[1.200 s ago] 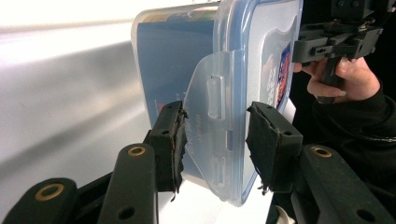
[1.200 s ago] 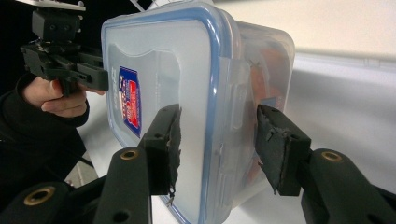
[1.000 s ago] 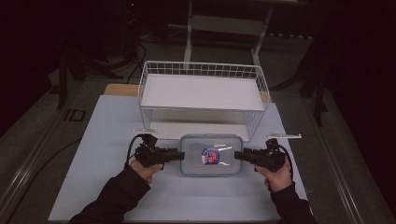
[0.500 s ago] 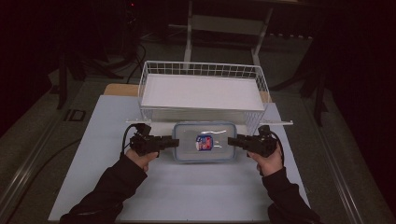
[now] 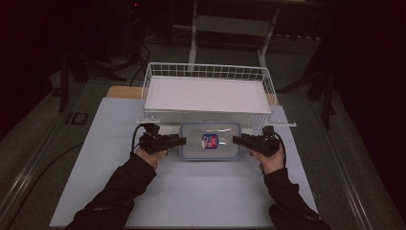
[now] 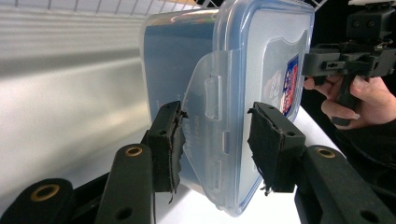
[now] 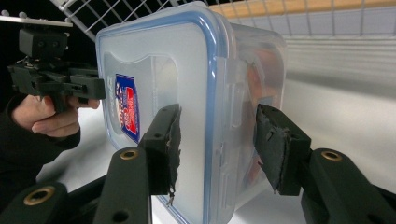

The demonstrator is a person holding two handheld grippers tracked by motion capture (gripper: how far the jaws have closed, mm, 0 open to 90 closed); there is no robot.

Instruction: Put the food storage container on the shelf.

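Observation:
A clear plastic container (image 5: 196, 143) with a blue-rimmed lid and a red-and-blue label lies lid-up between my two grippers, just in front of the wire basket. My left gripper (image 5: 182, 140) is shut on its left end. In the left gripper view the side clip of the container (image 6: 261, 70) sits between the pads of that gripper (image 6: 215, 116), whose jaws have just been easing open a little. My right gripper (image 5: 235, 140) is shut on the right end, and in the right gripper view its jaws (image 7: 217, 116) straddle the rim of the container (image 7: 159, 70). Whether the container rests on the table I cannot tell.
A white wire basket (image 5: 206, 67) with a white floor stands right behind the container. The white table (image 5: 191, 191) reaches toward the person. Dark floor, cables and a metal frame lie beyond the basket. Each gripper view shows the other hand's gripper (image 6: 345, 60) (image 7: 56, 79) across the container.
Both hands have carried the container away from the person, up to the front of the basket. The grippers have stayed at its two ends.

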